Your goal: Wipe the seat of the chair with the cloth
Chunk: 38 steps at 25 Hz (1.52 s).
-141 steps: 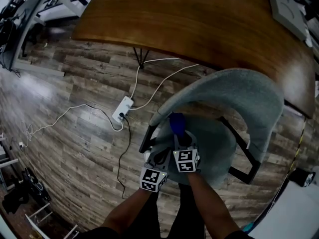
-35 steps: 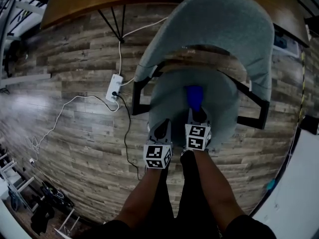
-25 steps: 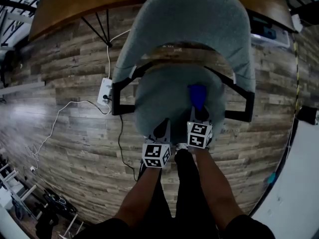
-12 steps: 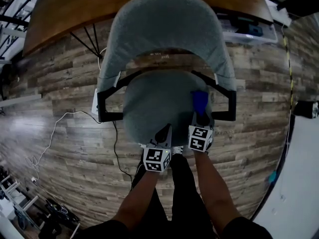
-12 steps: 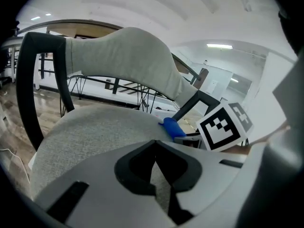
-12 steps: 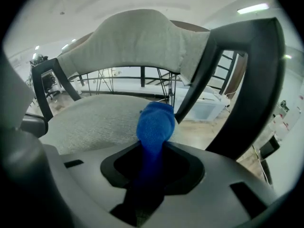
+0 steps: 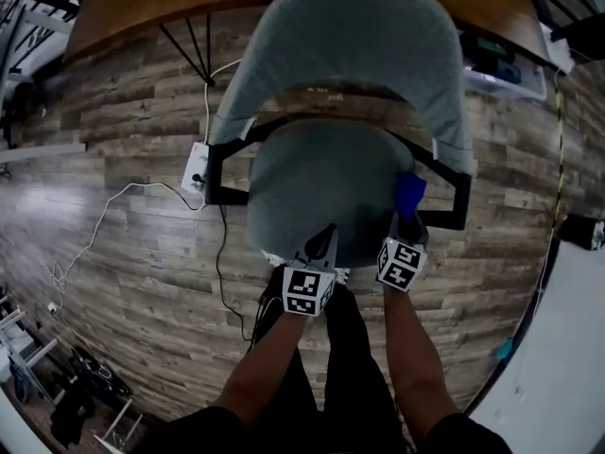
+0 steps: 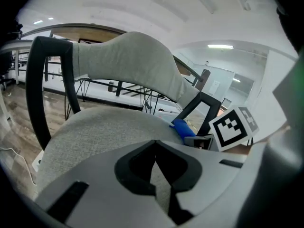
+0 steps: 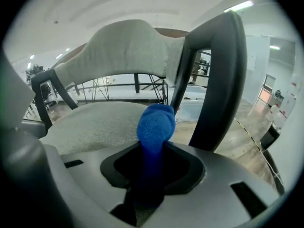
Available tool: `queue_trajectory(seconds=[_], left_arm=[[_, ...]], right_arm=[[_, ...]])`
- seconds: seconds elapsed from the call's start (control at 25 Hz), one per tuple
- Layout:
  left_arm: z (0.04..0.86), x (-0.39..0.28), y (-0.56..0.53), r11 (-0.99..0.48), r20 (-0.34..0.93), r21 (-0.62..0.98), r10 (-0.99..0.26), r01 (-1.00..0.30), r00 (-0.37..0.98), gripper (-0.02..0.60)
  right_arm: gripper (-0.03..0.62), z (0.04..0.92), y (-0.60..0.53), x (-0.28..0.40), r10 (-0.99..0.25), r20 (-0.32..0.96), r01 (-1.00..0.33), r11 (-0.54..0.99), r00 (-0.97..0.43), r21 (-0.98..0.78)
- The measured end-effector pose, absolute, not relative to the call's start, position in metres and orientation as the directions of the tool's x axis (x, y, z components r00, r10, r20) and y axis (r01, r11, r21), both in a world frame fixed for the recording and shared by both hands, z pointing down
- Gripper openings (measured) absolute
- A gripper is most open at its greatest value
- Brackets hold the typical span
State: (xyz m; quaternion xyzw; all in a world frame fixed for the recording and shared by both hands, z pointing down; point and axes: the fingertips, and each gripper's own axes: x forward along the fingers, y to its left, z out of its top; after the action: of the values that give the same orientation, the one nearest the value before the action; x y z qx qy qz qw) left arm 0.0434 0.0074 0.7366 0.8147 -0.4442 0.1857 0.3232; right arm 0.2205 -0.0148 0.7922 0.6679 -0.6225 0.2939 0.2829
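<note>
Right hand-held gripper (image 9: pixel 150 172): jaws clamped on the blue cloth (image 9: pixel 156 123), which bulges forward out of them (a rounded wad). The cloth sits over the right edge of the chair seat (image 7: pixel 317 183), just beside the black arm frame (image 7: pixel 452 183); whether it touches the fabric is unclear. Left hand-held gripper (image 8: pixel 156 158): jaws together, nothing held, tips over the seat's front edge. The grey backrest (image 7: pixel 359 36) curves beyond. The desk (image 7: pixel 132 12) stands behind it, with plank floor (image 7: pixel 123 253) all around.
</note>
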Motion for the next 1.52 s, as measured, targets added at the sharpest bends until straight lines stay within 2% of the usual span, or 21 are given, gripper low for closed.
queue_trajectory(seconds=[0.32,0.56,0.8,1.2,1.52], left_arm=[[0.733,-0.028,0.001,-0.282,0.597,0.291,-0.694,-0.914,0.404,0.002],[0.734,-0.09,0.01,-0.192,0.614,0.27,-0.721,-0.944,0.322,0.002],[0.742,-0.139,0.026,-0.105,0.632,0.262,-0.733,-0.959,0.253,0.002],[0.757,-0.203,0.052,-0.015,0.66,0.233,-0.732,-0.972,0.17,0.002],[0.762,-0.207,0.052,0.01,0.662,0.305,-0.721,-0.952,0.204,0.002]], right_arm=[[0.12,0.781,-0.009,0.134,-0.681,0.725,-0.992,0.123,-0.107,-0.031],[0.12,0.779,0.009,0.041,-0.63,0.723,-0.937,0.344,-0.283,-0.066],[0.12,0.781,0.029,-0.042,-0.547,0.743,-0.874,0.474,-0.386,-0.106],[0.12,0.788,0.037,-0.139,-0.485,0.742,-0.832,0.527,-0.462,-0.173],[0.12,0.792,0.036,-0.127,-0.495,0.752,-0.861,0.472,-0.435,-0.188]])
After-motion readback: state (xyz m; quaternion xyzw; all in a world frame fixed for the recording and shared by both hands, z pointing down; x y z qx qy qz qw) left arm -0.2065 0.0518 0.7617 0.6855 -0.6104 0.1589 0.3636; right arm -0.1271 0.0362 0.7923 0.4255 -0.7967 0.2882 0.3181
